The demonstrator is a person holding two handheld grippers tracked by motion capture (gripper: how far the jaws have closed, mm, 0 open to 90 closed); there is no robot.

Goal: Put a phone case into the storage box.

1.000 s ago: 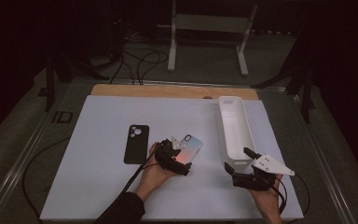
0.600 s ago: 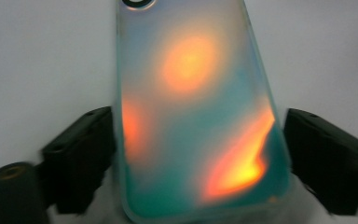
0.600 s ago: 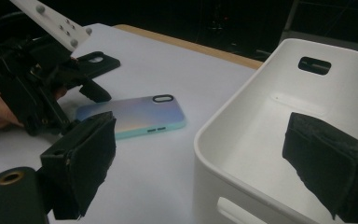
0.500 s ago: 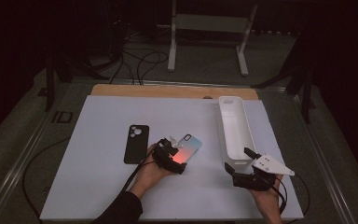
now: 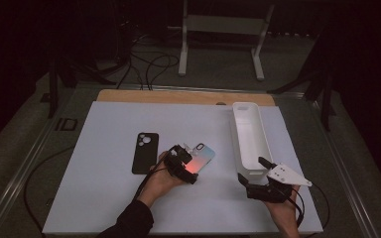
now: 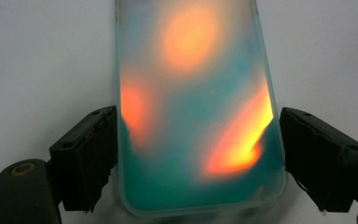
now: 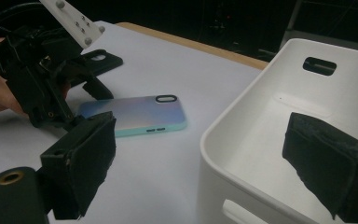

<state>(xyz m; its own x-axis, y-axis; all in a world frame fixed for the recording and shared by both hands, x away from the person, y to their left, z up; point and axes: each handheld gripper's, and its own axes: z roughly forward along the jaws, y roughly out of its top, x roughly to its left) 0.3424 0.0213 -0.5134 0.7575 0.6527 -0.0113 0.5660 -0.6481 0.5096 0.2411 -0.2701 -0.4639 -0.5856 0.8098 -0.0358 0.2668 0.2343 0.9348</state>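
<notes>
Left gripper [image 5: 191, 157] lay low, jaws just closing astride iridescent phone case [image 5: 202, 155], barely clear; right gripper [image 5: 250, 177] released, straddling white bin [image 5: 248, 130] near end.

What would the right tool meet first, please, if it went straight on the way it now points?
Probably the white bin: the right tool straddles its near rim, so it would likely run along that wall; depth is unclear.

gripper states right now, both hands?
Left gripper: jaws have just been closing around the iridescent phone case; one pad touches its edge, the other shows a slight gap, no firm grip.
Right gripper: open, holding nothing, straddling the white bin wall.
</notes>
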